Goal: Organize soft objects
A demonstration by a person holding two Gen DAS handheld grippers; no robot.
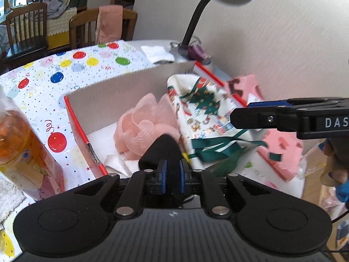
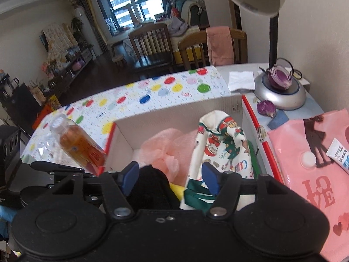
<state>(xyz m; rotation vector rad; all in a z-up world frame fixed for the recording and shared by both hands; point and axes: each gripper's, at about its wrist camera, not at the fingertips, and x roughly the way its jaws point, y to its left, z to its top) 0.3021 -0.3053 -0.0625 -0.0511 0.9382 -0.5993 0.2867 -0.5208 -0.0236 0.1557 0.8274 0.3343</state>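
An open cardboard box [image 1: 130,87] [image 2: 165,113] with red outer sides holds a pink mesh bath pouf [image 1: 144,128] [image 2: 165,150] and a Christmas-print drawstring pouch [image 1: 202,104] [image 2: 220,144] with green ribbons. My left gripper [image 1: 172,174] hovers at the box's near side, shut on a black soft cloth [image 1: 165,150] [image 2: 150,185] that sticks up between its blue pads. My right gripper [image 2: 170,178] [image 1: 242,115] stands open over the box; the black cloth and a bit of something yellow [image 2: 175,188] show in its gap, and its right pad is next to the pouch's ribbons.
A bottle of orange liquid [image 1: 19,142] [image 2: 80,146] lies left of the box on the balloon-print tablecloth [image 1: 65,65]. A pink "LOVE" bag [image 2: 309,174] with a white tube [image 2: 340,155] lies to the right. Behind the box stand a desk lamp [image 2: 279,91], a cut purple onion [image 2: 280,79] and a white tissue [image 2: 241,80].
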